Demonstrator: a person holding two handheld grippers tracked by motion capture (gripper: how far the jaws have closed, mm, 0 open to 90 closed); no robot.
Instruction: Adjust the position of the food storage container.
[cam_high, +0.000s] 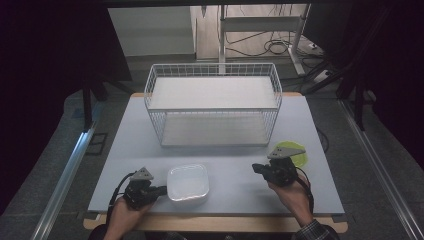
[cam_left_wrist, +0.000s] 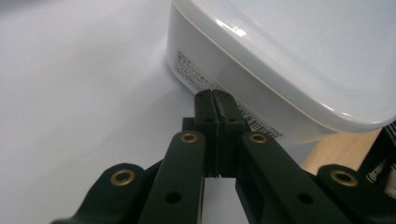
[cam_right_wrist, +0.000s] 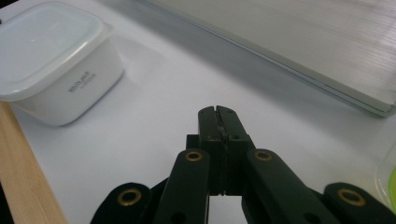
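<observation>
the lidded white container (cam_high: 188, 183) sits low centre of the high view, near the worktop (cam_high: 225, 155) front edge. the left gripper (cam_high: 161, 190), jaws pressed together and empty, noses against its side; a push could slide it. the right gripper (cam_high: 257, 168) is likewise closed, holding nothing.

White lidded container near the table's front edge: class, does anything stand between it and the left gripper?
Nothing visible does. The left gripper, jaws shut on nothing, points straight at the side of the white container, its tips right at that wall; whether they touch cannot be told.
</observation>
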